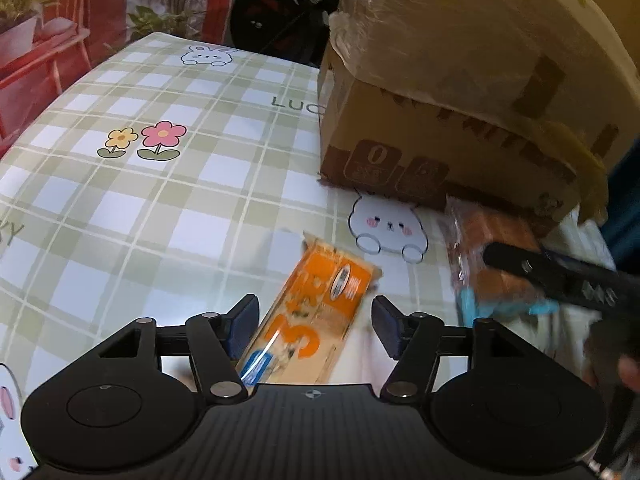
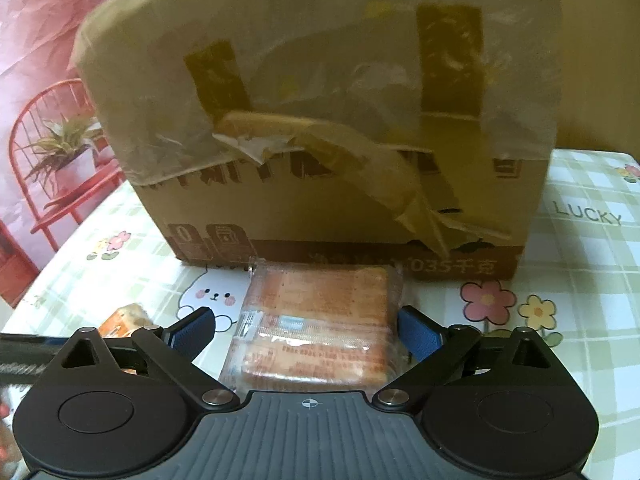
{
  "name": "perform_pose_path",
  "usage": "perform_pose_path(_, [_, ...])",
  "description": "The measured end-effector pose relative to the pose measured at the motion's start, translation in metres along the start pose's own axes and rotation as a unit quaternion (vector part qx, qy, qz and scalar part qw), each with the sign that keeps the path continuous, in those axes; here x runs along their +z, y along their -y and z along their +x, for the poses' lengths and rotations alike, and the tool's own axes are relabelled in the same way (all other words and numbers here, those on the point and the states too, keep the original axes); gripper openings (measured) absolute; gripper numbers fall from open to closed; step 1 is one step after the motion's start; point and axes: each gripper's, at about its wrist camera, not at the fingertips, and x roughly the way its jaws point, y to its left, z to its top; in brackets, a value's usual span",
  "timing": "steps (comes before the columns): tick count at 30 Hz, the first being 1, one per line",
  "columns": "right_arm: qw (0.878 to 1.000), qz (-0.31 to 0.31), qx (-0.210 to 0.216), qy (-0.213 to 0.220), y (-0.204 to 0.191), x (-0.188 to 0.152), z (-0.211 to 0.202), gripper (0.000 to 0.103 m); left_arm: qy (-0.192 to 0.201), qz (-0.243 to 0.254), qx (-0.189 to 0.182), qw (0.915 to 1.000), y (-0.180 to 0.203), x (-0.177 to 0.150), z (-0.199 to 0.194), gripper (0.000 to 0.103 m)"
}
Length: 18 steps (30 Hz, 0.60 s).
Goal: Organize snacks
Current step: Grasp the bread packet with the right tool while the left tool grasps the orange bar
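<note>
An orange snack packet [image 1: 316, 312] lies on the checked tablecloth [image 1: 160, 200] between the jaws of my left gripper [image 1: 314, 324]. The left pad sits at the packet's edge and a gap shows at the right pad, so the gripper is open. A brown packet of biscuits in clear wrap [image 2: 320, 320] lies in front of the cardboard box [image 2: 320, 140], between the widely open jaws of my right gripper [image 2: 306, 334]; neither pad presses on it. The left wrist view shows this brown packet [image 1: 492, 240] to the right, under a black finger [image 1: 520, 266] of the right gripper.
The big taped cardboard box [image 1: 440, 120] stands at the back right of the table, its flap hanging forward. A red printed backdrop [image 1: 48, 40] and a black wheel-like object [image 1: 280, 12] lie beyond the far edge. The orange packet [image 2: 124, 318] shows left of the right gripper.
</note>
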Motion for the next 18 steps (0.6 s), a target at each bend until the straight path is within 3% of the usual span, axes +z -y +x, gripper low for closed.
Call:
perform_pose_path(7, [0.999,-0.007,-0.031,0.005,-0.001,-0.001,0.012,0.097,0.017,0.088,0.043,0.995,0.012,-0.02,-0.006,0.065])
perform_pose_path(8, [1.0,-0.002,-0.031,0.003,0.001,-0.003,0.013,0.096,0.023,0.094,0.052,0.994,0.015,-0.022,-0.005,0.056])
perform_pose_path(11, [1.0,0.02,-0.017,0.001,0.009,-0.008,0.014,0.085,0.038,0.09,0.047,0.9941,0.015,-0.021,-0.005,0.039])
perform_pose_path(18, [0.999,0.02,-0.008,0.023,0.018,-0.025,-0.003,0.079,0.046,0.07,0.047,0.9954,0.018,-0.013,0.003,0.038])
